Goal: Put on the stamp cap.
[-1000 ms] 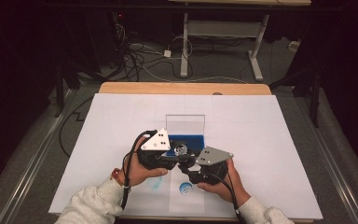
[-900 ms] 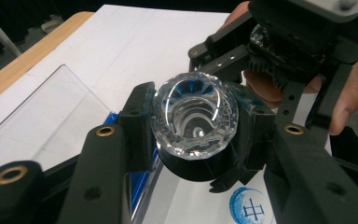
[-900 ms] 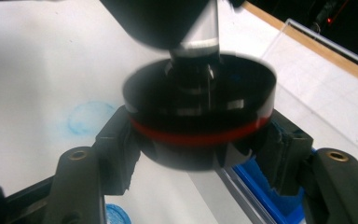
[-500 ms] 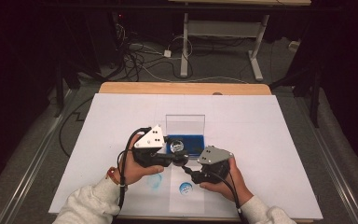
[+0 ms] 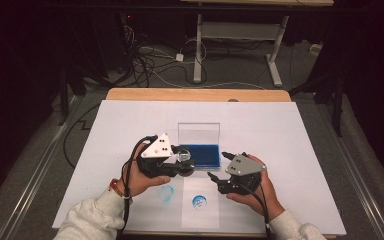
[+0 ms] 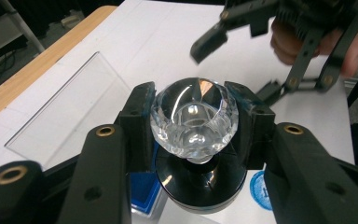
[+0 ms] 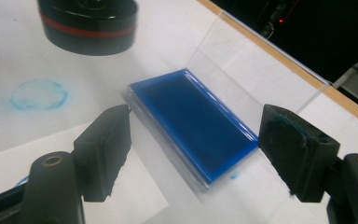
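A stamp with a faceted clear knob (image 6: 194, 119) and a round black base (image 6: 200, 182) is clamped by the knob in my left gripper (image 6: 194, 127). In the high view, the left gripper (image 5: 182, 161) holds the stamp (image 5: 185, 165) just left of the blue ink pad (image 5: 202, 153). My right gripper (image 5: 216, 165) is open to the right of the stamp, its jaws wide apart. In the right gripper view, the right gripper (image 7: 200, 149) frames the ink pad (image 7: 191, 116), and the stamp base (image 7: 88, 23) hangs at the top left.
The ink pad's clear lid (image 5: 198, 134) stands open behind it. A small paper sheet (image 5: 200, 217) near the front edge bears a round blue print (image 5: 198, 201). A smudged blue ring (image 5: 166, 194) marks the white table cover (image 5: 290, 135).
My right gripper has drawn back to the right, away from the stamp and the left gripper. The left gripper has shifted slightly left, still holding the stamp.
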Demonstrator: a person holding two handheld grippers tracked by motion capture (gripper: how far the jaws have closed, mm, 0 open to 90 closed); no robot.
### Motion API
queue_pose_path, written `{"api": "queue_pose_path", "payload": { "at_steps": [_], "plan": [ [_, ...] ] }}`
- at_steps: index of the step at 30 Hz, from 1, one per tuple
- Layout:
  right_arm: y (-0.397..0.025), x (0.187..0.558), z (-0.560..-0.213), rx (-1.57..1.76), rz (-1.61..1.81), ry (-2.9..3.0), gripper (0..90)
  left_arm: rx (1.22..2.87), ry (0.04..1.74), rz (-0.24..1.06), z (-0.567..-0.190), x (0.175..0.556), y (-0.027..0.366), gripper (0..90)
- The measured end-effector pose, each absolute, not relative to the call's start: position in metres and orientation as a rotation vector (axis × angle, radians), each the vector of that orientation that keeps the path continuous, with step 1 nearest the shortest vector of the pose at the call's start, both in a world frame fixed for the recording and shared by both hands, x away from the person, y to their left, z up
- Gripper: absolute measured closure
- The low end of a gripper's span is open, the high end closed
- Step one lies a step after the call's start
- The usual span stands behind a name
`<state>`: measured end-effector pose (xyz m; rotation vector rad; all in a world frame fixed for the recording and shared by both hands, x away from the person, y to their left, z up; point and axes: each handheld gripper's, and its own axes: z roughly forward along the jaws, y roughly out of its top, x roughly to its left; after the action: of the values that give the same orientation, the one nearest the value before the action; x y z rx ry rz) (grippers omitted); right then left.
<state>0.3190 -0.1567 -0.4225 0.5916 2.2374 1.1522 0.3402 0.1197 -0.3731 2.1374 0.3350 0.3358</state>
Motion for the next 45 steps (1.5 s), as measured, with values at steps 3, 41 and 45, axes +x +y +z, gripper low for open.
{"api": "queue_pose_path", "payload": {
  "at_steps": [3,41,45],
  "plan": [
    [-0.166,0.317,-0.420,0.601,1.150,2.219,26.5,2.144,0.342,0.335,-0.374,0.341,0.120,54.6],
    [-0.250,0.287,-0.432,0.784,1.091,2.022,25.9,2.165,0.439,0.444,-0.368,0.362,0.153,54.6],
    [-0.251,0.286,-0.435,0.784,1.088,2.021,26.0,2.165,0.458,0.460,-0.367,0.365,0.158,54.6]
  ]
}}
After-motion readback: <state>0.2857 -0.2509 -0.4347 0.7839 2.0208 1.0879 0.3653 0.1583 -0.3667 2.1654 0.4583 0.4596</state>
